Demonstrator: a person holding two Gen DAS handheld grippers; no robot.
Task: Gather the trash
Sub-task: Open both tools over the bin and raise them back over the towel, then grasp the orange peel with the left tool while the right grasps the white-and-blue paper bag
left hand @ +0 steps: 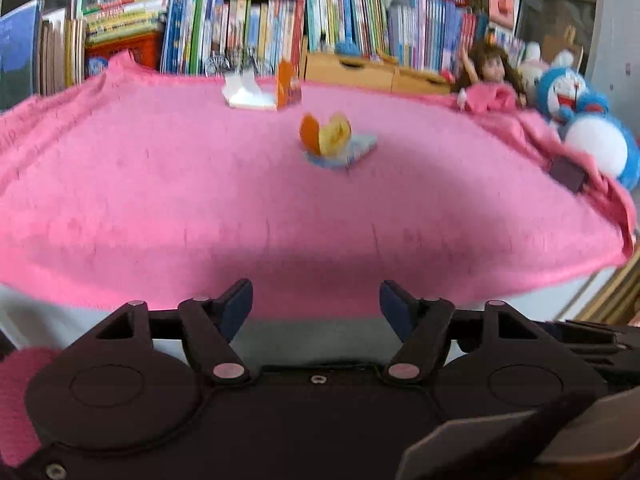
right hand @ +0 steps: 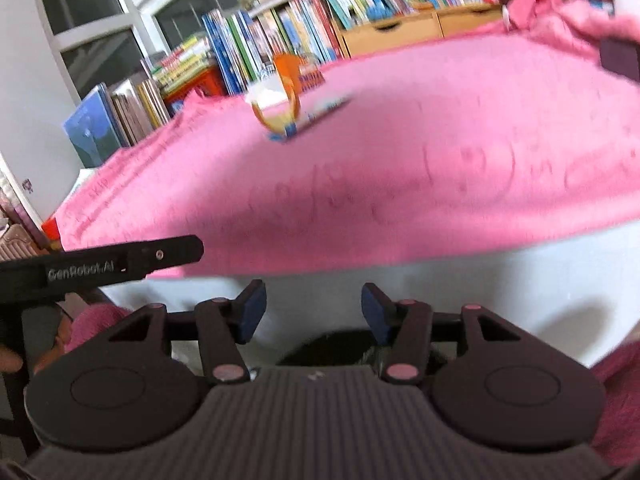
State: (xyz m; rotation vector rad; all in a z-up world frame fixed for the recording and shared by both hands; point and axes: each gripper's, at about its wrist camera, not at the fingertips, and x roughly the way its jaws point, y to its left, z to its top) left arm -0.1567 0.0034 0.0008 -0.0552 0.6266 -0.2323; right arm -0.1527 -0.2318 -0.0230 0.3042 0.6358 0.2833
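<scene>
An orange peel (left hand: 326, 134) lies on a flat blue wrapper (left hand: 354, 152) in the middle of the pink-covered table (left hand: 160, 200). Farther back stand an orange carton (left hand: 289, 89) and a crumpled white tissue (left hand: 244, 94). My left gripper (left hand: 316, 306) hovers open at the table's near edge, nothing between its blue pads. In the right wrist view the peel (right hand: 280, 114) and wrapper (right hand: 320, 110) sit far ahead and left. My right gripper (right hand: 314, 308) is open and empty, below the table edge, over a dark bin opening (right hand: 328, 346).
Bookshelves (left hand: 280, 20) line the back. A doll (left hand: 490, 76) and a blue plush toy (left hand: 580, 120) sit at the table's right end, with a small dark box (left hand: 566, 172) on the cloth. The left gripper's body (right hand: 100, 264) reaches in from the left.
</scene>
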